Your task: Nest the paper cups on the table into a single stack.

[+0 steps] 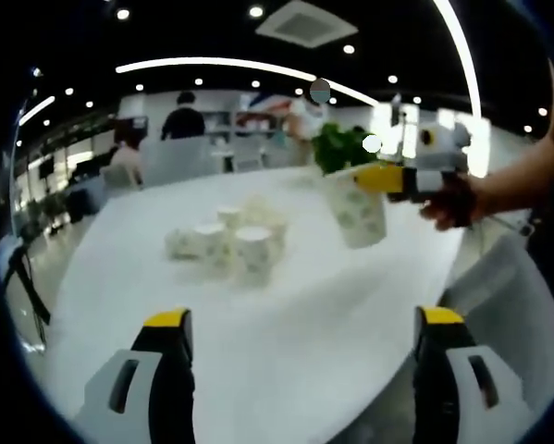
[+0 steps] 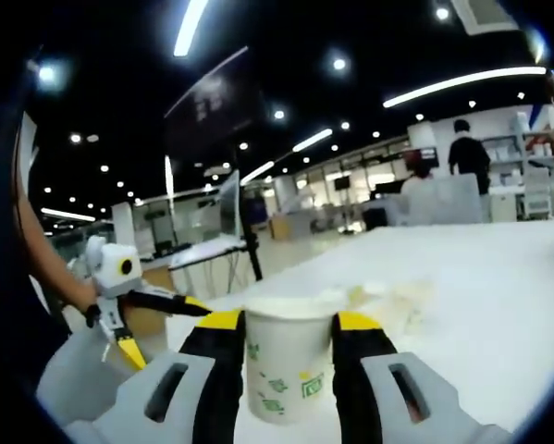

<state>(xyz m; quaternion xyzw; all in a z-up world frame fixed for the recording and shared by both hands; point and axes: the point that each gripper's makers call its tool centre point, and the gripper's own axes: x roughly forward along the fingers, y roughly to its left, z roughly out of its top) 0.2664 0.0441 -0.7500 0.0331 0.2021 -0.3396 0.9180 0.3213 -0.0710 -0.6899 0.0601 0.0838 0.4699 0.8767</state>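
A cluster of several white paper cups with green prints stands mid-table on the white table. My left gripper hovers over the table's near part, open, with nothing between its yellow-tipped jaws. My right gripper comes in from the right, shut on one paper cup and holding it in the air, tilted, to the right of the cluster. In the right gripper view the held cup sits upright between the jaws of my right gripper. My left gripper shows at the left, and the cluster is a blur behind.
A green plant stands at the table's far edge. People sit and stand in the office behind. A grey chair back lies beyond the table's right edge. Desks with monitors stand off the table's end.
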